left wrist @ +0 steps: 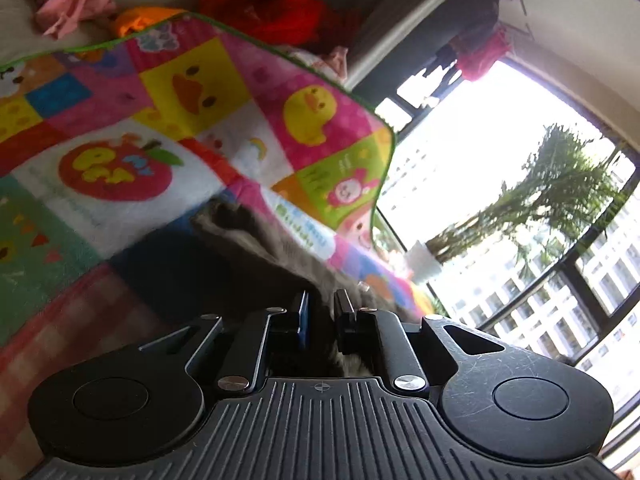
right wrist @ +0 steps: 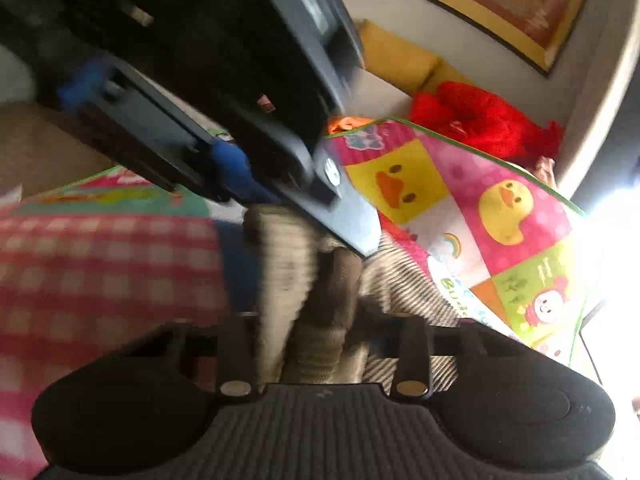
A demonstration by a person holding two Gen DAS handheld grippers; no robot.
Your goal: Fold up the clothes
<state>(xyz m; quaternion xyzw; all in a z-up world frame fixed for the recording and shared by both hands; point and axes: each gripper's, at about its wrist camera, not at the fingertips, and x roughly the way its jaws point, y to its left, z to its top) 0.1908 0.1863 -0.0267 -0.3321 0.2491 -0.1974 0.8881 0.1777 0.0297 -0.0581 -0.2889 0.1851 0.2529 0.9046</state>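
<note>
Both claws clamp the grey garment over a cartoon mat; left claw blocks the right view

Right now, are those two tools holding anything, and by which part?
Both grip the same grey striped garment. The left tool pinches a bunched fold of it; the right tool clamps another gathered bunch. Blur hides which part of the garment each fold is.

A cartoon-patchwork play mat spreads ahead of the jaws, a red plush toy beyond its far edge.
</note>
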